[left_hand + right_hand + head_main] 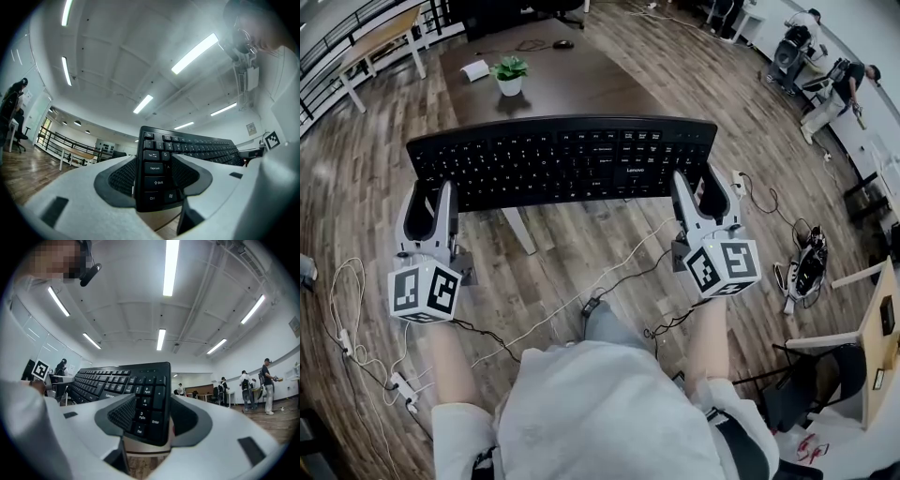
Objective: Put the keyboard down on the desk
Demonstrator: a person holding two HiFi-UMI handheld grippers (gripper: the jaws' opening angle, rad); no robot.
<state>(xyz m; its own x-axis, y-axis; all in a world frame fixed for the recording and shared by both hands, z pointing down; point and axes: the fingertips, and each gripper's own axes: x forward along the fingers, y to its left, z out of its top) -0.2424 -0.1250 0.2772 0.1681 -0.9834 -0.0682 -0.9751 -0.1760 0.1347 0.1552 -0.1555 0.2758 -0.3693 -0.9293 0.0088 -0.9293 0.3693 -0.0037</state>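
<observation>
Keyboard (562,159) — clamped by left hand-held gripper (434,194), right hand-held gripper (699,185).

Near and right desk surface open; clutter on the left

Beyond the held keyboard (562,159), the desk (591,84) lies bare. A potted plant (510,75) and a small white object (474,70) stand close together left of centre, with a mouse (563,44) near the far edge. Cables (623,279) cross the floor (356,178) below.
</observation>
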